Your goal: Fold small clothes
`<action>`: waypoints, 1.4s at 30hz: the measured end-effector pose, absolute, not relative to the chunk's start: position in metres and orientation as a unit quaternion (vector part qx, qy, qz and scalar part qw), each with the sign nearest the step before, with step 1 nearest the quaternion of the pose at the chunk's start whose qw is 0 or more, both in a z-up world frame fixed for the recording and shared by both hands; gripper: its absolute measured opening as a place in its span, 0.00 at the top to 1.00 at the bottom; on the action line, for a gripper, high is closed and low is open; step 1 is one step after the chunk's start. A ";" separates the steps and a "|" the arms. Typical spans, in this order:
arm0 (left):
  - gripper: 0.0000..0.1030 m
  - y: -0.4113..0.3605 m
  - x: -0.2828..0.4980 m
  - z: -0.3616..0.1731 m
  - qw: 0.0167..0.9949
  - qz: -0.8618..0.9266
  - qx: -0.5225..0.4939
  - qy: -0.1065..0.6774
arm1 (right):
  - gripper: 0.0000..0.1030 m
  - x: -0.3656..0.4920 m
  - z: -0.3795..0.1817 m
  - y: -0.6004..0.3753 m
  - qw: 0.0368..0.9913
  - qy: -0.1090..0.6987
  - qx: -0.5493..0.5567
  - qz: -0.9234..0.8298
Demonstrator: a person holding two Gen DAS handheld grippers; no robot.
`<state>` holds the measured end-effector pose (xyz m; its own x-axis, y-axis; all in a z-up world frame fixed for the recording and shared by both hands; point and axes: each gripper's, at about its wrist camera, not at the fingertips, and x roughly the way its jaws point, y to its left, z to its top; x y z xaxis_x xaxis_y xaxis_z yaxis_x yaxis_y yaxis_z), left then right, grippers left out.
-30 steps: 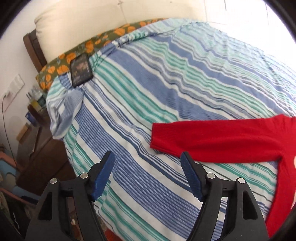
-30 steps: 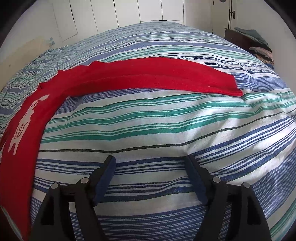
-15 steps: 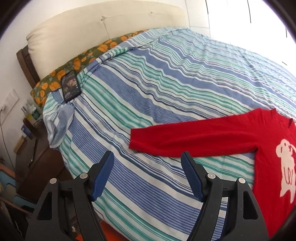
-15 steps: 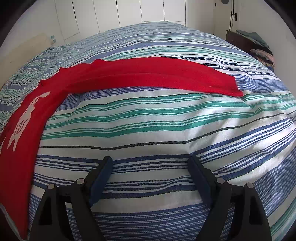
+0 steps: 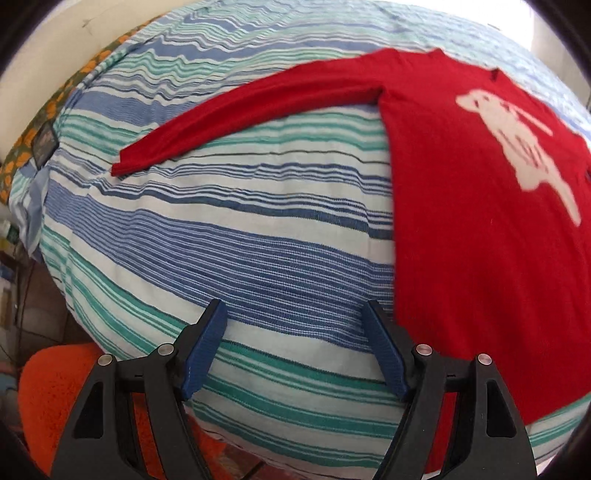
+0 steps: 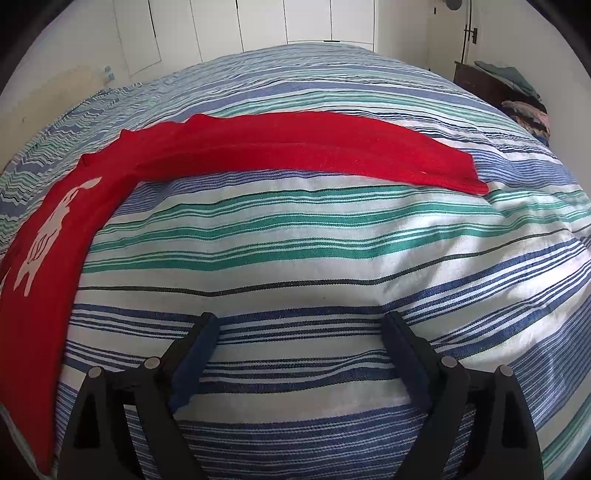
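A small red sweater with a white dog on its chest lies flat on the striped bedspread. One sleeve stretches out to the left. My left gripper is open and empty, just above the bedspread, with its right finger next to the sweater's lower left edge. In the right wrist view the sweater's body is at the left and its other sleeve runs across to the right. My right gripper is open and empty, low over the bedspread, short of the sleeve.
An orange rug lies on the floor by the near edge of the bed. A flowered pillow with a dark phone lies at the far left. A dark dresser with piled clothes stands at the right. White cupboard doors are behind the bed.
My left gripper has swung right and come down close to the sweater's body, which now fills the right of its view. My right gripper has edged slightly closer to the bed. Both stayed open.
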<state>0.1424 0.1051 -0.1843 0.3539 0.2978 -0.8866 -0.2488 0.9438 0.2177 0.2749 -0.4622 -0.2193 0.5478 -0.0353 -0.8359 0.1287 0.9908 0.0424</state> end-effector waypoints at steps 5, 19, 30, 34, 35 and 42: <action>0.16 0.110 0.138 -0.184 0.824 0.169 0.010 0.541 | 0.12 0.276 -0.219 -0.461 0.876 0.477 0.047 -0.048; 0.11 0.110 0.134 -0.188 0.823 0.176 -0.003 0.540 | 0.12 0.198 -0.132 -0.359 0.916 0.379 0.044 0.126; 0.07 0.112 0.134 -0.189 0.822 0.181 -0.005 0.540 | 0.13 0.204 -0.203 -0.317 0.850 0.507 -0.041 0.140; 0.06 0.112 0.133 -0.189 0.821 0.184 -0.005 0.540 | 0.13 0.198 -0.183 -0.341 0.871 0.477 0.000 0.118; 0.06 0.112 0.133 -0.189 0.821 0.186 -0.005 0.539 | 0.13 0.198 -0.178 -0.348 0.878 0.465 0.012 0.109; 0.05 0.111 0.133 -0.189 0.821 0.190 -0.005 0.538 | 0.13 0.204 -0.170 -0.404 0.892 0.443 0.085 -0.014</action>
<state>0.1327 0.1114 -0.1891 0.3494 0.3064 -0.8855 -0.3174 0.9278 0.1958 0.2042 -0.4044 -0.1701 0.6071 0.0507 -0.7930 0.0997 0.9852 0.1393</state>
